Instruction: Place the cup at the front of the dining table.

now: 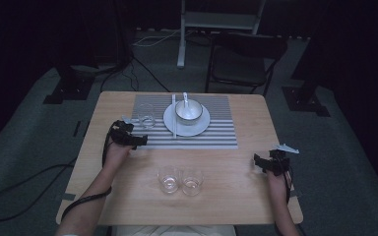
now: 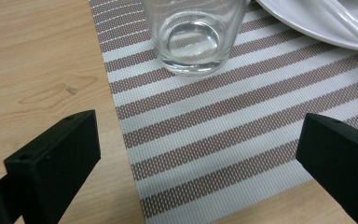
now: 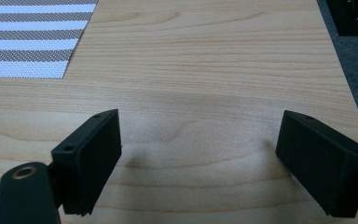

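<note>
At upper centre of the left gripper view, a glass [image 2: 193, 39] was seen just ahead of the left gripper [image 2: 198, 158], jaws spread wide and empty.

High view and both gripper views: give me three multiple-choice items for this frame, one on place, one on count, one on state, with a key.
1. Where does the bowl sit?
A. on the white plate
B. on bare table
C. on the chair

2. How many clear glasses are on the table?
A. one
B. three
C. five

3. How do the left tongs stand?
A. shut on a glass
B. open, holding nothing
C. shut on the plate

Key: 1 A, the bowl rests on the plate on the striped mat. 2 B, one glass on the mat, two in front. 3 B, the jaws are wide apart over the mat.
</note>
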Tool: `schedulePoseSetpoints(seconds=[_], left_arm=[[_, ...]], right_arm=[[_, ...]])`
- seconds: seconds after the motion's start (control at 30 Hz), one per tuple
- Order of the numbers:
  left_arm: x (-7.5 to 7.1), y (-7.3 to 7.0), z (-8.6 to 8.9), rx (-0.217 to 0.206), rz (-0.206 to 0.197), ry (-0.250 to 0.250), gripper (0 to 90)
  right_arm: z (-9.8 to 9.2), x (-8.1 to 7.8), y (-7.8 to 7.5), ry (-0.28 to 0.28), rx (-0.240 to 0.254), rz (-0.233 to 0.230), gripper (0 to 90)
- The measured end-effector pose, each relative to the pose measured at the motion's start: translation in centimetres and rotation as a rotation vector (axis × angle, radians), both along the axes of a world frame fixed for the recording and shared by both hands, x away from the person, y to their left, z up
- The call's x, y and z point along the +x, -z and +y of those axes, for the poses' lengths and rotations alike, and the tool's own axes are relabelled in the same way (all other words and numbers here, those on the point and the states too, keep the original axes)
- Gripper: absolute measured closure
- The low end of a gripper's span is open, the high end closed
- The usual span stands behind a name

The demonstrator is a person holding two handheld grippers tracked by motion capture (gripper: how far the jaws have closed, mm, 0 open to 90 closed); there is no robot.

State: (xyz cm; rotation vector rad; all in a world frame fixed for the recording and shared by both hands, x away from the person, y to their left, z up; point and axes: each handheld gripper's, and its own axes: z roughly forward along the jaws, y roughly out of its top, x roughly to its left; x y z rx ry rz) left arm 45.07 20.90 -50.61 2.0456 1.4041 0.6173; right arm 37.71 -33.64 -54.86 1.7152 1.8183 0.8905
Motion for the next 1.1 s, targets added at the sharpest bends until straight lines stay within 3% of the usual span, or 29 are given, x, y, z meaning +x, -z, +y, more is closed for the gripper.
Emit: schedulePoseSetpoints(seconds=[0.13, 0.33, 0.67, 0.87, 1.03, 1.1], left_arm=[[-0.6, 0.0, 0.0, 0.032, -0.001, 0.005, 0.3], [-1.8, -0.2, 0.3, -0.004, -0.024, 0.013, 0.3], [-3.9, -0.3, 0.8, 0.0, -0.053, 0.032, 0.3], [-5.1, -0.6, 1.3, -0.035, -0.081, 0.028, 0.4], [-5.7, -0.5, 1.6, -0.028, -0.095, 0.028, 0.3], [-6.8, -0.4, 2.1, -0.028, -0.105, 0.029, 0.4]], right_arm=[[0.0, 0.0, 0.0, -0.001, 0.0, 0.0, 13.5], [0.0, 0.0, 0.0, -0.001, 0.0, 0.0, 13.5], [0.0, 0.0, 0.0, 0.0, 0.0, 0.001, 13.5], [0.0, 0.0, 0.0, 0.0, -0.002, 0.001, 13.5], [0.0, 0.0, 0.0, 0.0, -0.002, 0.0, 13.5], [0.0, 0.0, 0.0, -0.001, -0.002, 0.0, 13.5]])
